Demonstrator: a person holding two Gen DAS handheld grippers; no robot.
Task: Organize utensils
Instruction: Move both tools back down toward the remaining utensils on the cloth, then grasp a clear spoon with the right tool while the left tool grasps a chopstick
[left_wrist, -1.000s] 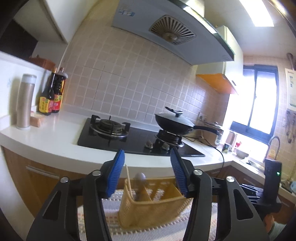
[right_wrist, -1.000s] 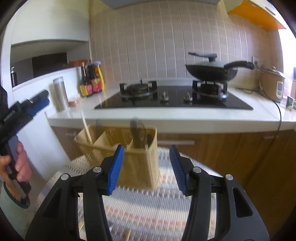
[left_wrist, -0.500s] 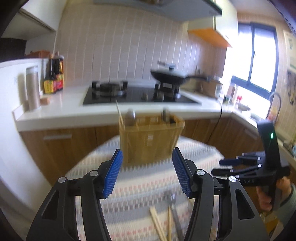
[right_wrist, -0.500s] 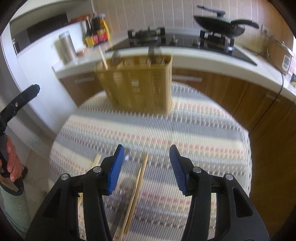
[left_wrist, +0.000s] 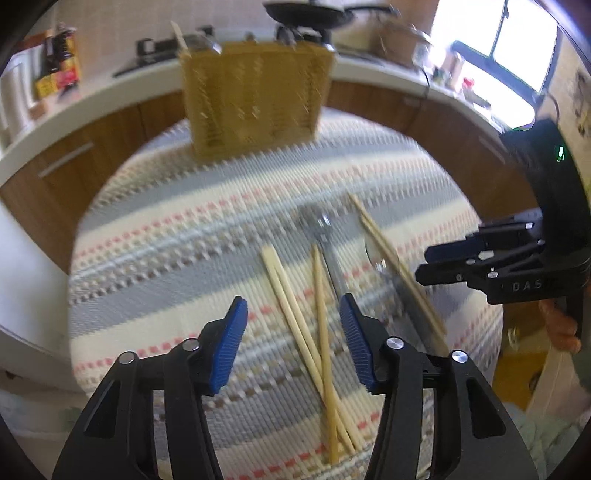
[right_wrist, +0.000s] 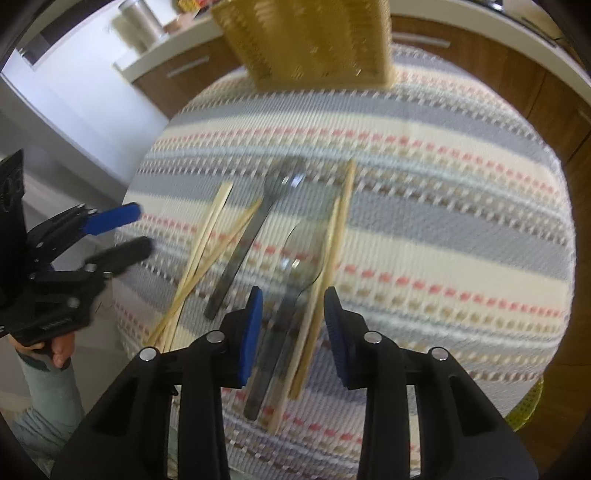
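Observation:
A yellow woven utensil basket (left_wrist: 255, 92) stands at the far edge of a round table with a striped cloth (left_wrist: 177, 236); it also shows in the right wrist view (right_wrist: 314, 37). Loose wooden chopsticks (left_wrist: 321, 325) lie on the cloth beside a metal fork (left_wrist: 321, 236) and a metal spoon (right_wrist: 303, 254). More chopsticks (right_wrist: 332, 251) lie beside the spoon, others (right_wrist: 207, 236) to the left. My left gripper (left_wrist: 293, 339) is open and empty above the chopsticks. My right gripper (right_wrist: 293, 325) is open and empty over the spoon handle.
A kitchen counter (left_wrist: 74, 107) with wooden cabinets curves behind the table, with sauce bottles (left_wrist: 59, 66) at the left and a wok (left_wrist: 306, 11) on the stove. A bright window (left_wrist: 509, 40) is at the right. The cloth (right_wrist: 461, 206) lies bare to the right.
Both grippers have tilted down from the counter and basket toward the tabletop and moved closer to the loose utensils. Both stay open and empty.

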